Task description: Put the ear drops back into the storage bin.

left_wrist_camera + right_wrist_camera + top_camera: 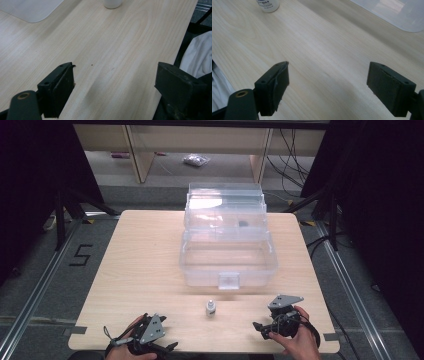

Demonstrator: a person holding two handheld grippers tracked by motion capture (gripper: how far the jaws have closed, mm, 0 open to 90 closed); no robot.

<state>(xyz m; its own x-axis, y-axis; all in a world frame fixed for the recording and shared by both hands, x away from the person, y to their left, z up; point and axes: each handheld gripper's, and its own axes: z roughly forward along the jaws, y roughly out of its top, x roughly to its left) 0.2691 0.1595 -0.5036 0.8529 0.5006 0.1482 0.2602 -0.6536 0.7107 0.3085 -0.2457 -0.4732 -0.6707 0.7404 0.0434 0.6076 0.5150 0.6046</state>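
Resting low at the bench's point(145, 250) near edge, left claw point(170, 347) and right claw point(257, 326) flank the small white bottle point(211, 308), probably poised to pick it up; beyond it stands a clear box point(227, 262), lid raised, ready to receive

Left gripper view: jaws wide, empty, bottle point(112, 3) ahead on pale wood

Right gripper view: jaws wide, empty, bottle point(268, 5) ahead

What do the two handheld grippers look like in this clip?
Both the left gripper and the right gripper are black, each topped by a grey three-cornered plate. In the gripper views, each has two blocky black jaws with screw holes and a brass-ringed pivot. A cable trails from each.
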